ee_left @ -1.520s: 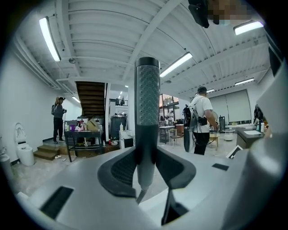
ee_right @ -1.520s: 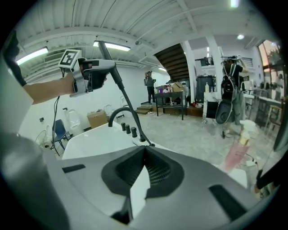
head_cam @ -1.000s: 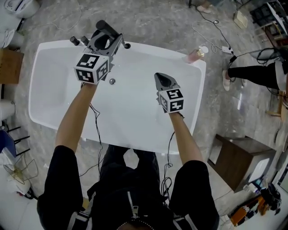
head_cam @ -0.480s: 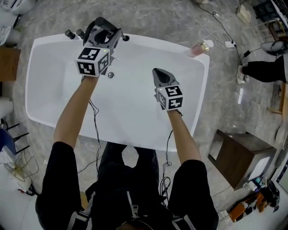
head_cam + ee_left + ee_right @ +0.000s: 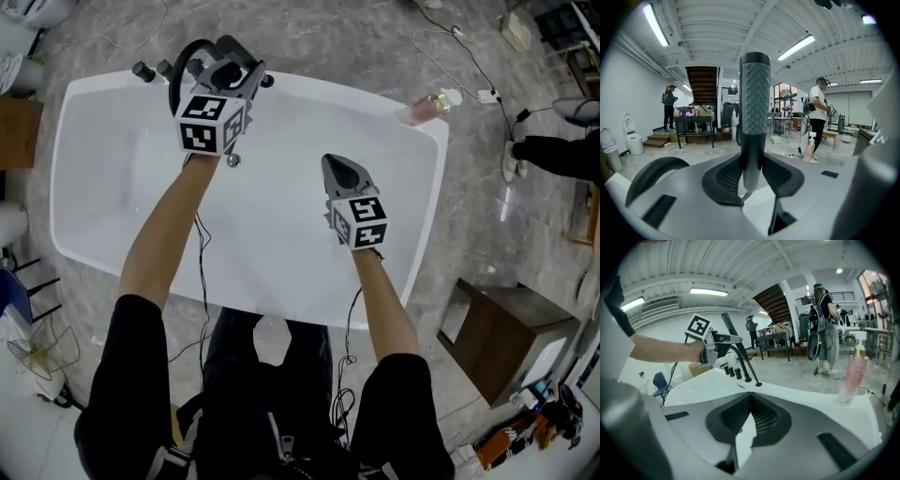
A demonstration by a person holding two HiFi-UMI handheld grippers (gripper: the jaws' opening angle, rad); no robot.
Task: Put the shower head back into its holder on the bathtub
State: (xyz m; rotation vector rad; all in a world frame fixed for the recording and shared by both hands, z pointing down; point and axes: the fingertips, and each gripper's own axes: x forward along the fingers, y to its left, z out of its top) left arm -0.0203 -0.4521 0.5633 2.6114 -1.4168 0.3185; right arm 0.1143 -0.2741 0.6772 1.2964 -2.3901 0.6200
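The shower head (image 5: 754, 103) stands upright between the jaws of my left gripper (image 5: 754, 173), which is shut on its dark handle. In the head view this gripper (image 5: 225, 70) is over the far rim of the white bathtub (image 5: 94, 94), beside the black hose (image 5: 176, 75). In the right gripper view the shower head (image 5: 730, 331) slants down toward the small black holder (image 5: 758, 384) on the rim; whether it sits in it I cannot tell. My right gripper (image 5: 342, 169) hangs shut and empty over the tub's middle (image 5: 750, 418).
Black tap knobs (image 5: 142, 71) line the rim left of the holder (image 5: 265, 82). A pink bottle (image 5: 422, 110) stands on the far right corner. A wooden cabinet (image 5: 497, 337) stands right of the tub; a person (image 5: 553, 150) and cables lie beyond it.
My left gripper has sunk with the shower head toward the far rim by the taps. The right gripper has dropped slightly and stays shut.
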